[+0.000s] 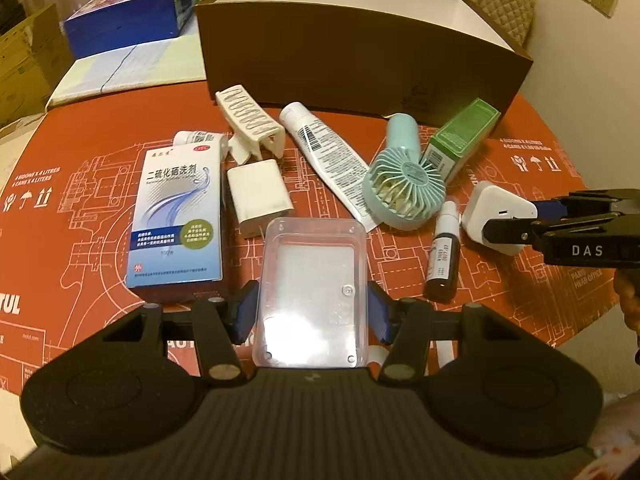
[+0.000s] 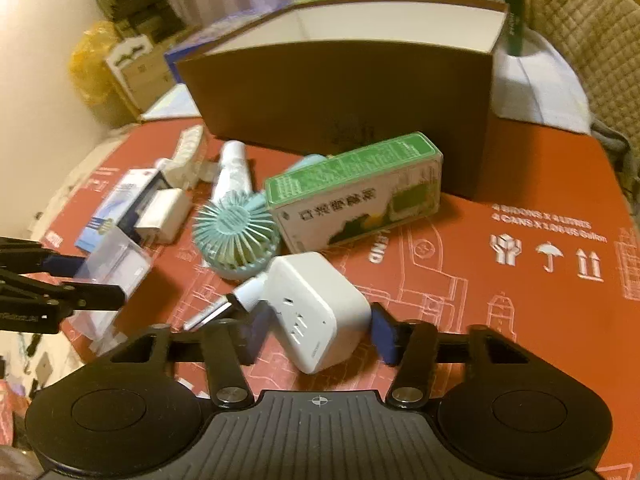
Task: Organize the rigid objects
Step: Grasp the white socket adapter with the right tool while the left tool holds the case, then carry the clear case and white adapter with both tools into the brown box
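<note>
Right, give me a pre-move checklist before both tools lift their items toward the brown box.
1. Left tool clamped on the clear plastic case: ok, pads sit against both sides.
2. Right tool around the white plug adapter: ok, the adapter is between its fingers.
3. Right pads pressing on the adapter: not ok, a gap shows on each side.
4. Brown box open on top: ok.
5. Free room inside the box: cannot tell, its floor is hidden.
6. Dark bottle clear of the adapter: cannot tell, they lie close.
</note>
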Demonstrator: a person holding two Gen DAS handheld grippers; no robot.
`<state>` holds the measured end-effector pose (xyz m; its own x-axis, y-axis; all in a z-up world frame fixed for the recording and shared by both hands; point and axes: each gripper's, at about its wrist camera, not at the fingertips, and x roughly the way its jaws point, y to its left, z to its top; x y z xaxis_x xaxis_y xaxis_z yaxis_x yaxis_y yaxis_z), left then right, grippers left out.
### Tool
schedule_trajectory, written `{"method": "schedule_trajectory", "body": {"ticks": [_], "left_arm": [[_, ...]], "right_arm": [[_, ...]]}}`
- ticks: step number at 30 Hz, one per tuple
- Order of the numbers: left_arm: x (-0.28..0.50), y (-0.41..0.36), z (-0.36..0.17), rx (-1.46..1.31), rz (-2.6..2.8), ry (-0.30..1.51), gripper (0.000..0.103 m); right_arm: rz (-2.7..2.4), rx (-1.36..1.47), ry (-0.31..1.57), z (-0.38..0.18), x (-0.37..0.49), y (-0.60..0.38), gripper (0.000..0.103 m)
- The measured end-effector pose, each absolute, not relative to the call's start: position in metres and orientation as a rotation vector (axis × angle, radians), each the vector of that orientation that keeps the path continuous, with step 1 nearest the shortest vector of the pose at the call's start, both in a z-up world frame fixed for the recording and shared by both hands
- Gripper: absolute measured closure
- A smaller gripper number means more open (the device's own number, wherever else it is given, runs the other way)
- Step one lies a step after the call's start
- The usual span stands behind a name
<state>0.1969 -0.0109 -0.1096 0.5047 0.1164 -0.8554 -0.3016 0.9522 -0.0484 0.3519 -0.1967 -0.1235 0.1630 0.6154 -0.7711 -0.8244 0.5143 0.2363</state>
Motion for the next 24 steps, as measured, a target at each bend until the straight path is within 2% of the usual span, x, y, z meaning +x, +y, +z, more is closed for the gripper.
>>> {"method": "schedule_trajectory", "body": {"ticks": [2,4,24], "left_arm": [[0.196,-0.012,-0.109,-0.205,0.262,1.01,0.051],[0.197,-0.014,-0.11,-0.208,0.267,1.008,0.051],[0.209,-0.033,-0.087,-0.199,0.293,0.946,0.051]], "right_arm": [[1.052,-0.271,0.928,-0.121,0.35,-0.198,0.071],[1.051,-0.281,0.908,-0.118,0.349,-0.201,0.078],[1.026,-0.357,0.846,-0.099,0.352,-0.223,0.078]]}}
